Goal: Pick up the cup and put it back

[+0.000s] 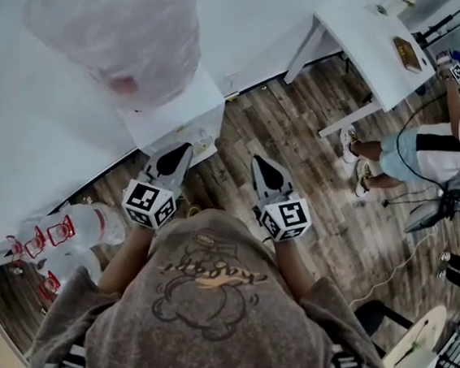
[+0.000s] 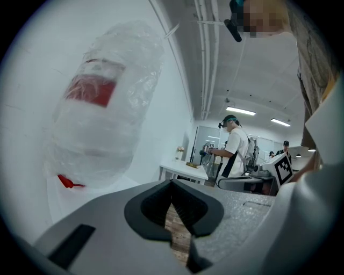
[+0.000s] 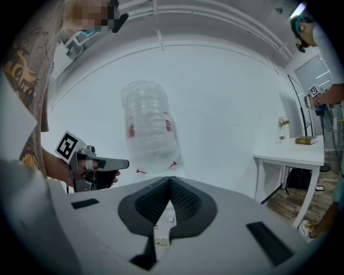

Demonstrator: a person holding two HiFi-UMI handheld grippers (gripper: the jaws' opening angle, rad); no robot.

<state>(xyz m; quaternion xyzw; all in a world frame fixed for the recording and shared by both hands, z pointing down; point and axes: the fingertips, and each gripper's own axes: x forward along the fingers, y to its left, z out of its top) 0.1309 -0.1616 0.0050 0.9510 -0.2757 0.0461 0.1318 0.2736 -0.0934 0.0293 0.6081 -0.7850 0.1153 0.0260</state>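
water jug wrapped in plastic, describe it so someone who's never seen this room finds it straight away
Face the white wall in front of the person; a white dispenser cabinet stands against it. On top sits the large clear water jug wrapped in crinkled plastic film, a red label showing through. It alone is raised up; the other red-labelled clear jugs sit low at the left.

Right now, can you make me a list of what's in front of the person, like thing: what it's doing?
left gripper: shut, empty
right gripper: shut, empty
bottle: big, wrapped in clear plastic, on a white stand
table: white, with a book on it
other person: beside the table
cup: none in view
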